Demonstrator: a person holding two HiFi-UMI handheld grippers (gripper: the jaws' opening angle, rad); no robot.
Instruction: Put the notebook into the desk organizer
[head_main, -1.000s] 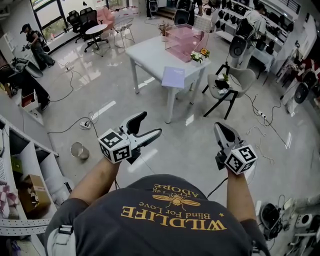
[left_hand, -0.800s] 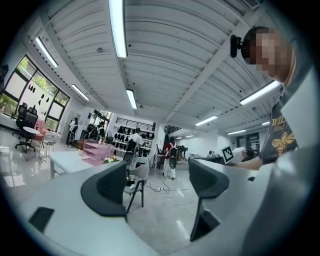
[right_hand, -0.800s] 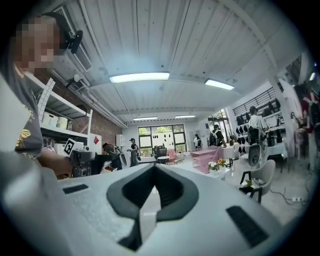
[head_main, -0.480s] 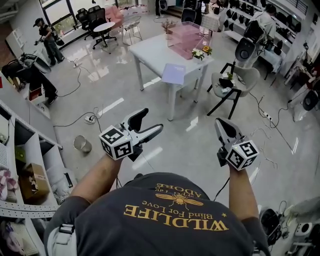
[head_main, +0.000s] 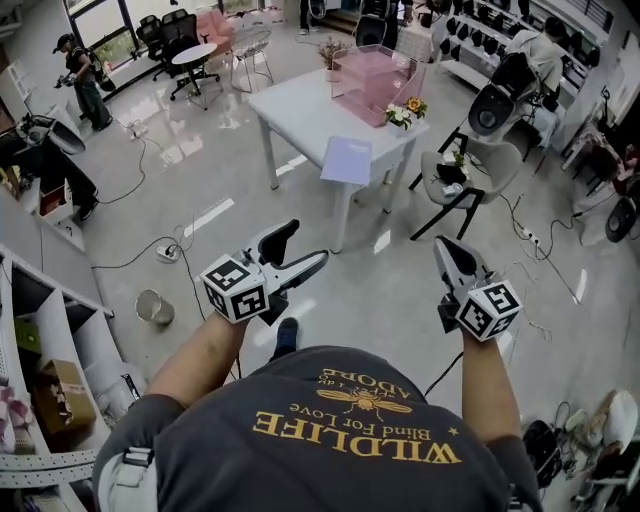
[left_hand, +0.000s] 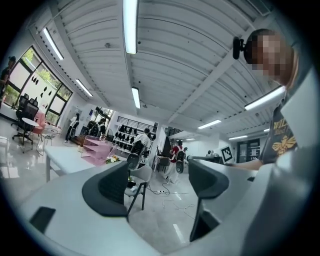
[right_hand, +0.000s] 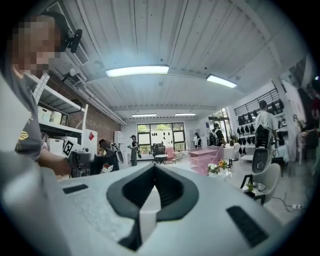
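While far from L claw (head_main: 303, 244): notebook (head_main: 347, 160) at table (head_main: 300, 105) edge, chair (head_main: 470, 165) beside

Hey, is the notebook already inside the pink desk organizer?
No, the notebook lies flat at the near edge of the white table, apart from the pink desk organizer farther back.

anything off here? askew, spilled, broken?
Only small things. The notebook lies at the near edge of the table and seems to overhang it a little, apart from the organizer. A power strip lies loose on the floor. Nothing visibly spilled or damaged.
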